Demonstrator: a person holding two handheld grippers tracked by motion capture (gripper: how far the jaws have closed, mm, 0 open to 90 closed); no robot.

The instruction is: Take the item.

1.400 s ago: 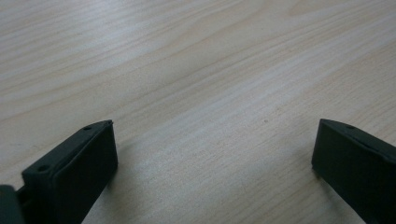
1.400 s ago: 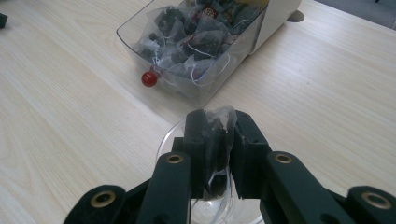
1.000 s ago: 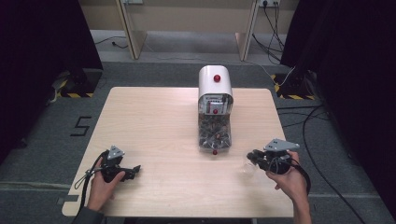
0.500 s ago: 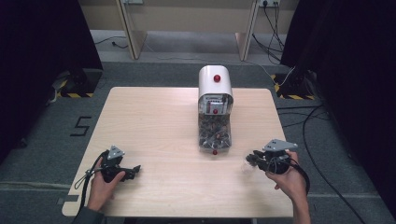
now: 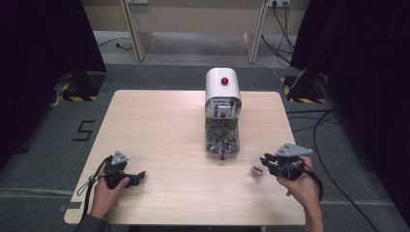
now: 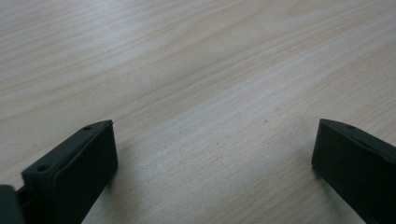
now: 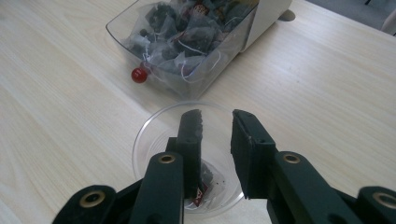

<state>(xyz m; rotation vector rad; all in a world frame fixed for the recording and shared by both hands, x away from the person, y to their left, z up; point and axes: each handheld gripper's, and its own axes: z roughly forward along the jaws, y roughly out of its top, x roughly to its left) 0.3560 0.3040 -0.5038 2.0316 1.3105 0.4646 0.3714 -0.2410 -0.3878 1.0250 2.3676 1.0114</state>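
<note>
A white tea bag dispenser (image 5: 223,89) stands at the table's far middle. Its clear drawer (image 5: 222,137) (image 7: 187,37), with a red knob (image 7: 138,74), is pulled out and full of tea bags. To the right of the drawer stands a clear plastic cup (image 5: 256,172) (image 7: 144,140) with one tea bag (image 7: 205,186) at its bottom. My right gripper (image 5: 265,164) (image 7: 217,116) hangs over the cup. Its jaws have just been opening and stand a little apart with nothing between them. My left gripper (image 5: 140,176) (image 6: 215,126) rests open at the near left over bare wood.
The light wooden table (image 5: 159,130) has bare room on its left half and in front of the drawer. Cables (image 5: 333,125) run over the grey floor to the right, and black curtains hang on both sides.
</note>
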